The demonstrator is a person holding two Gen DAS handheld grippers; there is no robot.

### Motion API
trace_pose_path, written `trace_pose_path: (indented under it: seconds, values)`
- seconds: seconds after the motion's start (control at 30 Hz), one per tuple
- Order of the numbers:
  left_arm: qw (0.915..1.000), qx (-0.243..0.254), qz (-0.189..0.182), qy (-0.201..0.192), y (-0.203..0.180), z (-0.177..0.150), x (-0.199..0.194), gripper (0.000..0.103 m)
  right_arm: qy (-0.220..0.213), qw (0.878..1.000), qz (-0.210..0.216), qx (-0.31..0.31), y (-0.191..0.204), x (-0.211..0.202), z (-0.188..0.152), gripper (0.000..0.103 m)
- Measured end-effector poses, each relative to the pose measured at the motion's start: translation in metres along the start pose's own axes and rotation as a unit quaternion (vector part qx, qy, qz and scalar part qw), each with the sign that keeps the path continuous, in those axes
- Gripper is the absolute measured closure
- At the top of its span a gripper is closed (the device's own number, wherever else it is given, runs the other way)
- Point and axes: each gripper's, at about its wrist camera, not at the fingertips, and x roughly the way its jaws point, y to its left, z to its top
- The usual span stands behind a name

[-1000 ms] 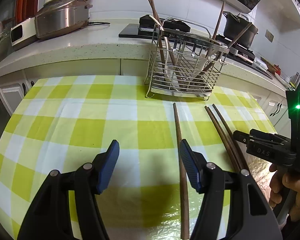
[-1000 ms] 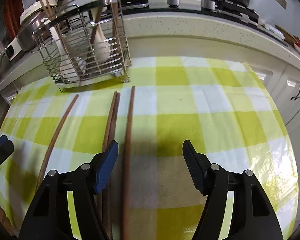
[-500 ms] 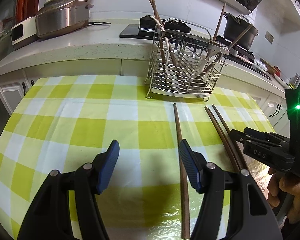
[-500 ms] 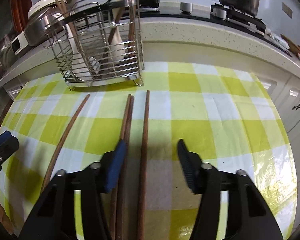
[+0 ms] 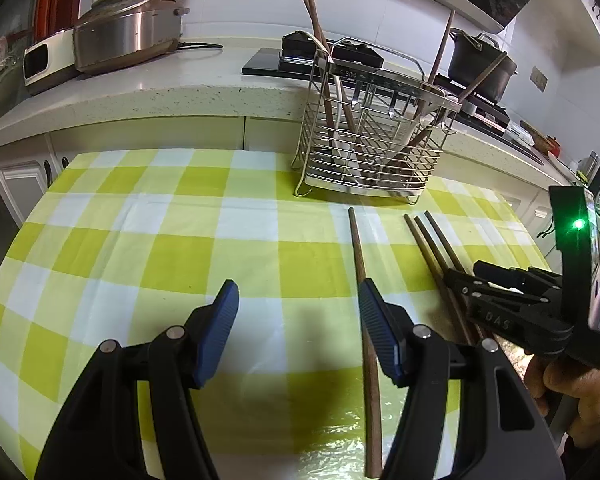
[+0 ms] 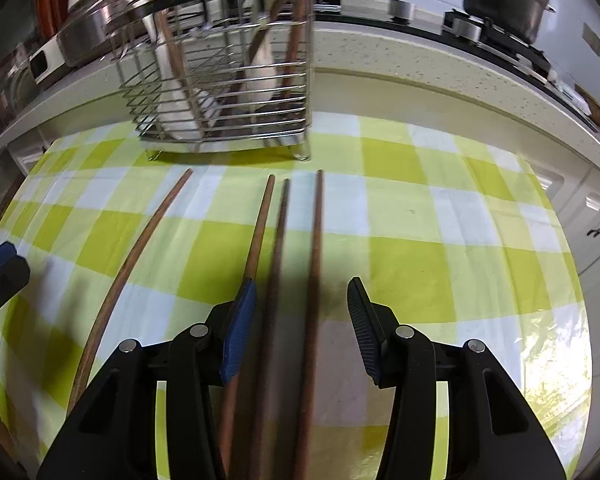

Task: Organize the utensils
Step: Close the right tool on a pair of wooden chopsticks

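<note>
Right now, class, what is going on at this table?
A person holds a gripper in each hand over a green checked tablecloth. Four wooden chopsticks lie loose on it, in front of a wire utensil rack already holding chopsticks and spoons. The right gripper is open, low over the cloth, with two chopsticks between its fingers. The left gripper is open and holds nothing, beside the lone chopstick.

Tablecloth (image 5: 172, 240) yellow-green and white check; chopsticks (image 6: 278, 248) dark brown; rack (image 5: 364, 148) silver wire.
</note>
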Motion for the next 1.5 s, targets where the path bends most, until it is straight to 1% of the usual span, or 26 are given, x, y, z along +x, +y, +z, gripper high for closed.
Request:
trace_pose_path:
  seconds: [0.13, 0.17, 0.37, 0.5, 0.87, 1.03, 1.3, 1.33, 1.4, 1.5]
  values:
    - [1.0, -0.001, -0.001, 0.001, 0.002, 0.0, 0.0, 0.043, 0.002, 1.0, 0.0, 0.006, -0.001, 0.003, 0.001, 0.062]
    - [1.0, 0.0, -0.001, 0.001, 0.001, 0.0, 0.001, 0.043, 0.002, 1.0, 0.0, 0.005, -0.001, 0.004, 0.001, 0.066]
    - [0.9999, 0.01, -0.01, 0.004, -0.005, 0.0, 0.003, 0.043, 0.003, 1.0, 0.005, -0.01, 0.002, 0.007, 0.006, 0.077]
    - [0.9997, 0.017, -0.015, 0.007, -0.009, 0.0, 0.006, 0.043, 0.005, 1.0, 0.007, -0.024, 0.008, 0.009, 0.009, 0.089]
    - [0.9995, 0.022, -0.018, 0.016, -0.01, 0.002, 0.012, 0.043, 0.004, 1.0, 0.016, -0.017, 0.001, 0.01, 0.01, 0.089]
    - [0.9994, 0.025, -0.019, 0.017, -0.012, 0.003, 0.014, 0.043, 0.008, 0.999, 0.031, 0.007, -0.014, 0.008, 0.007, 0.089]
    - [0.9991, 0.028, -0.023, 0.021, -0.015, 0.003, 0.018, 0.043, 0.009, 1.0, 0.024, 0.016, -0.033, 0.001, -0.003, 0.089]
    - [0.9991, 0.028, -0.023, 0.021, -0.016, 0.003, 0.019, 0.043, 0.008, 1.0, 0.025, 0.016, -0.035, 0.0, -0.004, 0.089]
    - [0.9991, 0.028, -0.023, 0.022, -0.016, 0.003, 0.019, 0.043, 0.003, 1.0, 0.009, 0.028, -0.042, -0.004, -0.005, 0.088]
    - [0.999, 0.03, -0.024, 0.021, -0.018, 0.003, 0.018, 0.043, -0.005, 0.999, 0.012, 0.039, -0.05, -0.012, -0.005, 0.088]
